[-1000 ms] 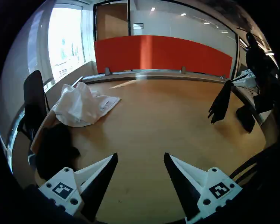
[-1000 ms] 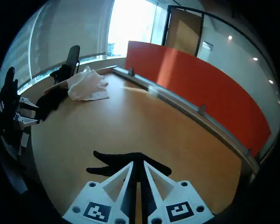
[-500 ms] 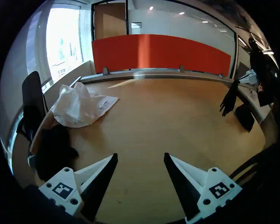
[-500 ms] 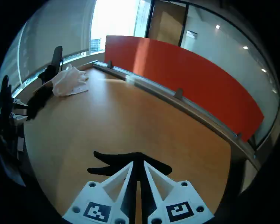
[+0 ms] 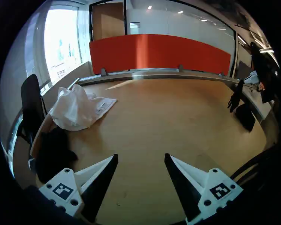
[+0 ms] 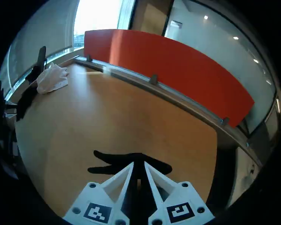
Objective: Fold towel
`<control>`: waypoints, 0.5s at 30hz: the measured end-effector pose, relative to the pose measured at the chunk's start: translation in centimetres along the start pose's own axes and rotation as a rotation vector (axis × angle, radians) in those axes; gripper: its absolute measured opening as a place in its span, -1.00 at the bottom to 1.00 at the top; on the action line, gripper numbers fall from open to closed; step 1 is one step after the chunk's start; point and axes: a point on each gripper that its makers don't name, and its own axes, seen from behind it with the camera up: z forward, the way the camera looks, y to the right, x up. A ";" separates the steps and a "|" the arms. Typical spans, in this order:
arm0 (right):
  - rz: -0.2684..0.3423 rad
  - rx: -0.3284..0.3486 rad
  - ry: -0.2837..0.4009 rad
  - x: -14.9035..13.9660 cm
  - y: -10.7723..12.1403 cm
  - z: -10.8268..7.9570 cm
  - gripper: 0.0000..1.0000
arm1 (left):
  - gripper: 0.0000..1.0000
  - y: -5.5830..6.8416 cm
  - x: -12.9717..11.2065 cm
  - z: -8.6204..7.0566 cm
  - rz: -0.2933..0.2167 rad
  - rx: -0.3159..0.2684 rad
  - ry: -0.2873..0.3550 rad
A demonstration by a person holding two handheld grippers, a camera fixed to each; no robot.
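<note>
Folding is judged not yet begun: the white towel [image 5: 75, 108] is seen crumpled by the left edge of the worktop [image 5: 170, 112], well apart from both claws. The left claw [image 5: 141, 155] is held wide open and empty; the right claw [image 6: 138, 164] is closed, with a black cloth [image 6: 106, 165] pinched between its fingers
</note>
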 end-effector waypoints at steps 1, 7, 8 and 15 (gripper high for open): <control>0.003 -0.006 -0.005 -0.2 0.5 -0.1 -0.91 | 0.83 0.1 0.1 0.0 0.002 -0.001 0.000; 0.016 -0.034 -0.030 -1.5 3.4 -0.6 -0.91 | 0.83 0.5 0.4 0.2 0.013 -0.004 -0.004; 0.018 -0.038 -0.033 -1.7 3.8 -0.7 -0.91 | 0.83 0.6 0.4 0.2 0.014 -0.005 -0.005; 0.046 -0.055 -0.045 -2.9 5.9 -1.2 -0.91 | 0.83 1.2 0.7 0.4 0.019 -0.011 -0.006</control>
